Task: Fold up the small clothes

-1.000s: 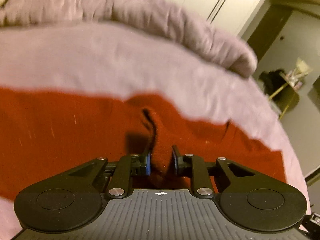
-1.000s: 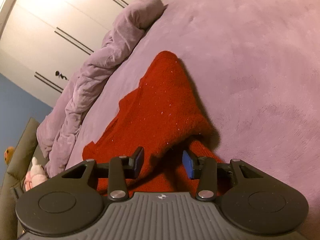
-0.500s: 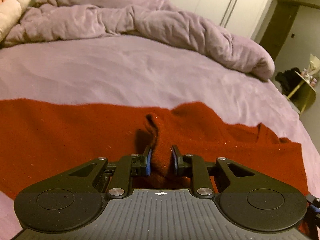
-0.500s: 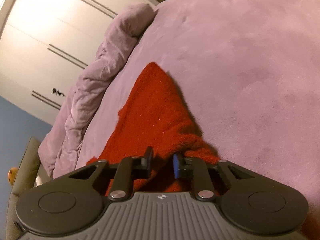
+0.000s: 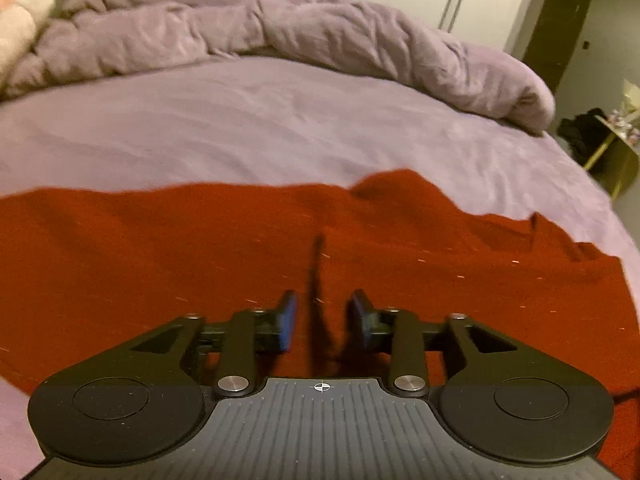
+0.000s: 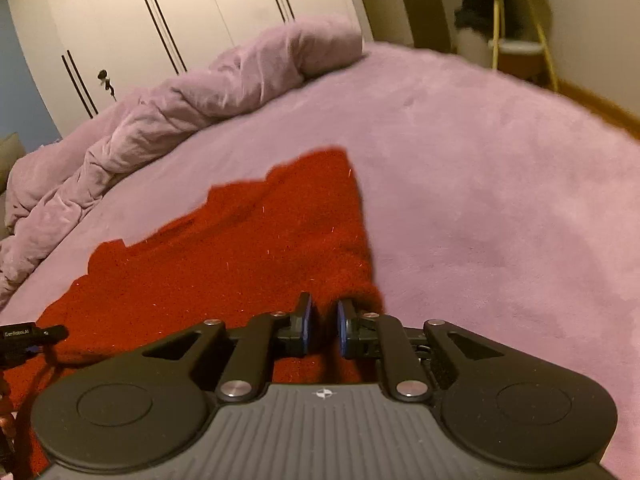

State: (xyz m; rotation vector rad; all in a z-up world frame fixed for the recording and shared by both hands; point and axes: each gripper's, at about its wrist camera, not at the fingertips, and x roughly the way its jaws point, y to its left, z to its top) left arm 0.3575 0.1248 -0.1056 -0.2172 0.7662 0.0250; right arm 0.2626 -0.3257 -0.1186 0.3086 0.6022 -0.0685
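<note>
- Bed [image 5: 280, 120] w/ a lilac fuzzy cover took up most of both views, lightly creased.
- One lilac duvet [image 5: 320, 36] was bunched in a long roll along the far edge of the bed; same roll showed in the right wrist view [image 6: 180, 104].
- White wardrobe doors [image 6: 192, 12] w/ dark vertical handles stood behind the bed. A strip of blue wall sat at the far left of the right wrist view.
- Off the bed's far corner stood a gold-legged side table [image 6: 516, 40] w/ something dark piled by it; small items on top were too blurry to ID.
- Pale, soft shape [image 5: 24, 32] at top left of the left wrist view, couldn't tell what it was.
- One garment: a red knit garment [image 5: 200, 260], fuzzy w/ light flecks, lay on the bed right in front of both grippers. Mostly flat, far edge wavy, some rumples toward the right side.
- In the right wrist view it [image 6: 240, 264] tapered to a point away from the camera.
- Left gripper [image 5: 323, 320]: jaws apart, nothing between them, low over the red knit.
- Right gripper [image 6: 323, 330]: jaws nearly together, pinching a fold at the garment's right edge.
- Count: 2 grippers, 1 garment, 1 duvet.
</note>
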